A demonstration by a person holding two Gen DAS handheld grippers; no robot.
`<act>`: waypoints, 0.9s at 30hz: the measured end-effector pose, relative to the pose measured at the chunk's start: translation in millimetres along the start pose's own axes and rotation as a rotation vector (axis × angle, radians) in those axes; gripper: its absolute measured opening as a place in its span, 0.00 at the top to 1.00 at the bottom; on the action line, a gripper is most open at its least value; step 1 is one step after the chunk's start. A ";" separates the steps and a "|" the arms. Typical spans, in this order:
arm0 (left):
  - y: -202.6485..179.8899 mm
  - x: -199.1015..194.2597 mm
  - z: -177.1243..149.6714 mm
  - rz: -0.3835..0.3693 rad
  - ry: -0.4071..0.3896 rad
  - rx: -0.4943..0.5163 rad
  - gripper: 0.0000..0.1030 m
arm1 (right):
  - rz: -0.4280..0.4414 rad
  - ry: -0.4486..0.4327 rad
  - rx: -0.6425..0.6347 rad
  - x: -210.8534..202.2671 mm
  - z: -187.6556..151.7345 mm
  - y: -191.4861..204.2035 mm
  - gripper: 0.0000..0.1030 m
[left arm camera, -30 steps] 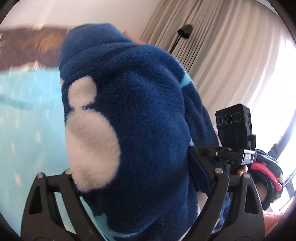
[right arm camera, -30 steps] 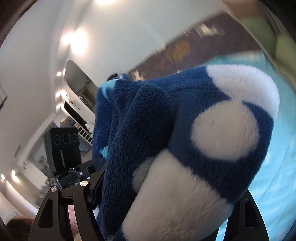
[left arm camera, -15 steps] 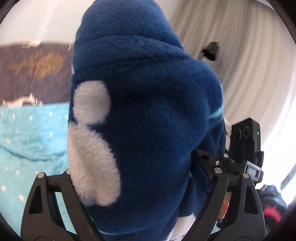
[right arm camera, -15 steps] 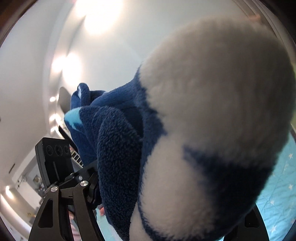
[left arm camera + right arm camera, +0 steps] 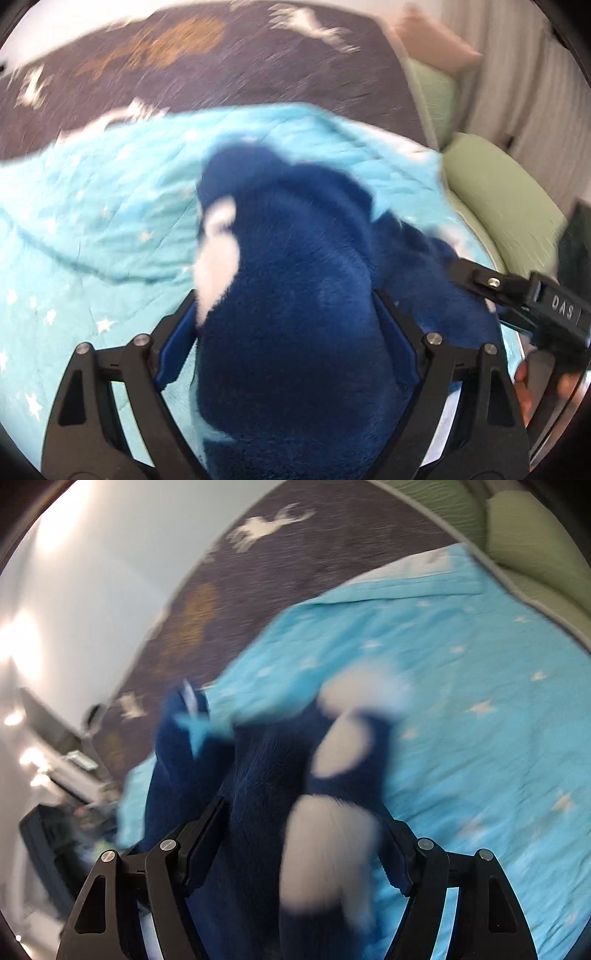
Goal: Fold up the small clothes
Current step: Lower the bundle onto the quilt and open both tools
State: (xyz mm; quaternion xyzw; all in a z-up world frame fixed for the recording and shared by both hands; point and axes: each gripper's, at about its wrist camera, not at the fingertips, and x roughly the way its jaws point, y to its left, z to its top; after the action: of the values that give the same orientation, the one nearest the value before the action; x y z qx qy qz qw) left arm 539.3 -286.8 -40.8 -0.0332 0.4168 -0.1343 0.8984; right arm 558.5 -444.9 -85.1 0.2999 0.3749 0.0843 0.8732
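A bulky dark blue fleece garment [image 5: 295, 332] with white patches fills the gap of the left gripper [image 5: 288, 332], whose jaws press its sides. It hangs over a light blue star-print quilt [image 5: 92, 221]. Beyond lies a dark patterned blanket [image 5: 221, 66]; at right sits a green cushioned seat [image 5: 495, 192]. The right gripper [image 5: 517, 295] shows at the right edge, blurred.

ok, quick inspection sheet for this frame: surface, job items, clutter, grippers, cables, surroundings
Surface: light blue star-print quilt over a dark patterned blanket.
Job's things: one navy fleece garment with white spots, bunched, blurred.
Clutter: nothing seen on the quilt.
Grippers: left gripper and right gripper each clamp a thick bunch of the fleece.
Cables: nothing seen.
Surroundings: green cushions, curtain, white wall, blurred dark furniture at left in the right wrist view.
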 end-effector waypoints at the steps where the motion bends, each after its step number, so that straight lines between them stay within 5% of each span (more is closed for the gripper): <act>1: 6.9 4.1 0.4 -0.026 0.022 -0.057 0.13 | -0.043 -0.020 0.006 4.8 2.6 -4.7 0.25; 4: 12.6 9.9 -6.6 -0.023 0.047 -0.115 0.10 | -0.011 -0.068 0.075 7.7 5.1 -21.1 0.25; 6: 7.3 10.6 -8.2 0.015 0.038 -0.085 0.10 | 0.032 -0.094 0.107 -8.1 -3.7 -36.0 0.25; 12: -5.1 27.0 2.6 0.207 -0.033 0.069 0.06 | -0.023 -0.144 0.122 -68.0 -17.4 -66.2 0.25; 19: 16.4 -36.5 3.9 0.047 -0.105 0.112 0.07 | -0.116 -0.111 -0.118 -169.8 -66.0 -22.9 0.25; 22: 19.4 -87.3 -17.9 -0.039 -0.120 0.150 0.07 | -0.132 -0.122 -0.197 -211.2 -97.2 0.8 0.24; 27: 18.3 -184.6 -79.9 -0.060 -0.187 0.202 0.03 | -0.179 -0.184 -0.308 -267.2 -157.6 48.1 0.22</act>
State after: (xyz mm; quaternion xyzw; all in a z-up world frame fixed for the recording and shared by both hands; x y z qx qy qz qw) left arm 368.8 -215.4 40.7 0.0328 0.3144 -0.1987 0.9277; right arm 262.8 -432.9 19.6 0.1348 0.3013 0.0350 0.9433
